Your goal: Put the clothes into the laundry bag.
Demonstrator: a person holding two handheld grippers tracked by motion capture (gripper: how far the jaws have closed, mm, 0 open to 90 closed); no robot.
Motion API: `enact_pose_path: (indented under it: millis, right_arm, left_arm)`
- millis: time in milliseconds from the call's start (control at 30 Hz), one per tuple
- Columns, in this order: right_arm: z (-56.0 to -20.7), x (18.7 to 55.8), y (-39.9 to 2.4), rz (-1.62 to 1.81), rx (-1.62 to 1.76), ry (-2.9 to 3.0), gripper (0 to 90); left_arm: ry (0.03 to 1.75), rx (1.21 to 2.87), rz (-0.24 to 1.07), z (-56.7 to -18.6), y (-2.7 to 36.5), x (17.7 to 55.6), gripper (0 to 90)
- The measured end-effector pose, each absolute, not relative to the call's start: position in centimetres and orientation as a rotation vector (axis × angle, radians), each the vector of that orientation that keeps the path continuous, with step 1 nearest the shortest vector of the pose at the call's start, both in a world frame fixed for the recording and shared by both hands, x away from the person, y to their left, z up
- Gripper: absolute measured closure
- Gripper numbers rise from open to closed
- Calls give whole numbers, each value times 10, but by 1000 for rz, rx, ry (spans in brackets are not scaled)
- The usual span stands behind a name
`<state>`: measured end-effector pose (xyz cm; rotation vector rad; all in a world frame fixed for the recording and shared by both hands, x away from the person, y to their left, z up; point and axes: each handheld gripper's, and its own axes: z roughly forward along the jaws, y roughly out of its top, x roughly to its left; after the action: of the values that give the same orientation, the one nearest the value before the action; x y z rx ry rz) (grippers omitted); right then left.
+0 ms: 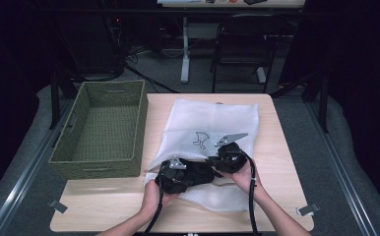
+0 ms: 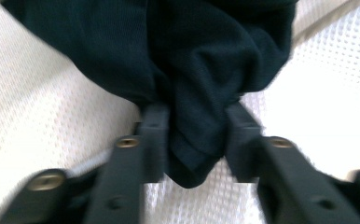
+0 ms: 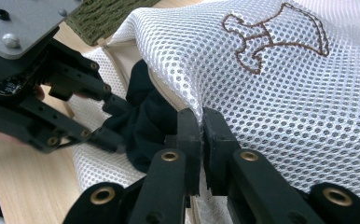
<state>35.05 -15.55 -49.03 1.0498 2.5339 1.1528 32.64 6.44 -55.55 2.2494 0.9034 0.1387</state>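
Observation:
A white mesh laundry bag (image 1: pixel 212 123) with a brown stitched emblem (image 3: pixel 276 32) lies flat on the wooden table (image 1: pixel 281 147). My right gripper (image 3: pixel 201 135) is shut on the bag's open edge, pinching the mesh and lifting it a little. A dark navy cloth (image 3: pixel 145 116) sits bunched at that opening, partly under the raised mesh. My left gripper (image 2: pixel 197 140) is shut on a fold of this dark cloth (image 2: pixel 192 70), its pads pressing in from both sides. In the high view both grippers meet at the bag's near edge, left gripper (image 1: pixel 194 173) beside right gripper (image 1: pixel 212 161).
A green woven basket (image 1: pixel 104 128) stands on the left part of the table, close to the bag's left side. Bare wood shows along the table's near edge and right side. A dark chair (image 1: pixel 242 44) and a desk leg stand beyond the table.

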Motion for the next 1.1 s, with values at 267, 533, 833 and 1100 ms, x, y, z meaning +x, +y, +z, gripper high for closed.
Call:
enact_pose_path:
  millis: [267,533,833,1100]
  right_arm:
    - [-482,348,-151,1220,1024,2523,872]
    - [-470,348,-155,1298,1053,2485,871]
    - [-490,352,-158,1159,1092,2533,869]
    - [-490,352,-161,1158,1104,2512,867]
  left_arm:
    - [919,2156,187,-549,54,338,786]
    - [962,2041,243,-543,50,357,773]
    - [1023,2128,170,-554,63,358,448]
    - [1033,2152,224,-554,62,343,361]
